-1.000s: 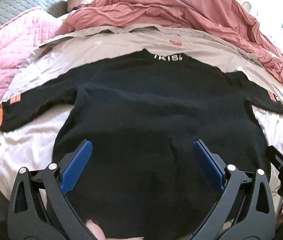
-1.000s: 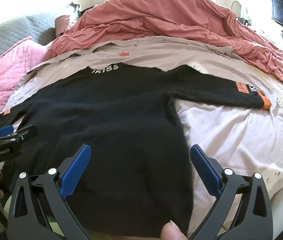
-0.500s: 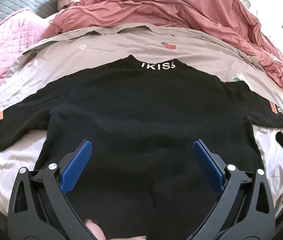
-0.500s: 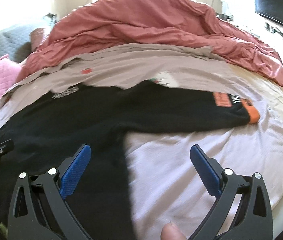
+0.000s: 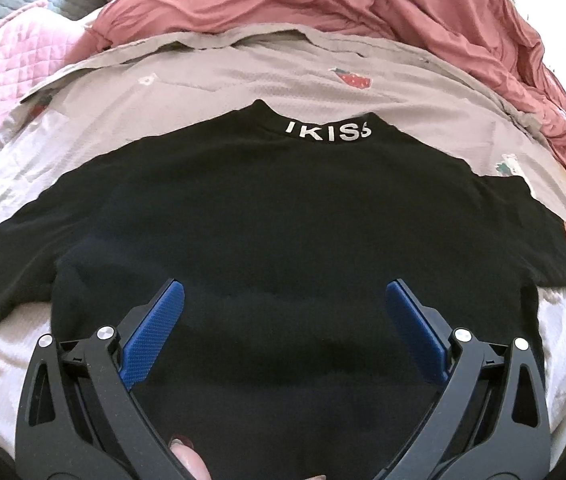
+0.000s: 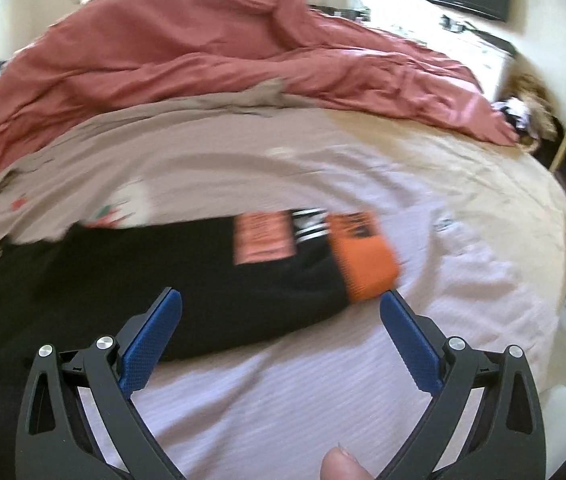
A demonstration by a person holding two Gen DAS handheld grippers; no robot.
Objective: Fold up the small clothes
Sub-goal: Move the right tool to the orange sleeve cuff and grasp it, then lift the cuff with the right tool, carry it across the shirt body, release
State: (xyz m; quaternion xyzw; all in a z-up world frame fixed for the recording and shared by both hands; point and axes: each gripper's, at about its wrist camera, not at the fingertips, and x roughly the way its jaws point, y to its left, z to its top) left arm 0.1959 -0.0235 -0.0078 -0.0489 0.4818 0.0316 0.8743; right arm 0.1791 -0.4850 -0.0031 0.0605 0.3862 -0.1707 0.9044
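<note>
Your black sweater (image 5: 283, 232) lies spread flat on the bed (image 6: 363, 380), both sleeves out, with no fold made yet. Your left hand-held gripper (image 5: 281, 312) hovers spread wide over the body; your right hand-held gripper (image 6: 281, 320), also spread, faces the orange cuff (image 6: 363, 264).

The right claw (image 6: 281, 306) has swung away from the body of the black shirt (image 5: 283, 220) toward its right sleeve (image 6: 211, 276), and the orange cuff (image 6: 363, 258) now lies just before its open blue pads. The left claw (image 5: 281, 298) has moved closer over the shirt; the collar lettering (image 5: 329, 133) looks larger
</note>
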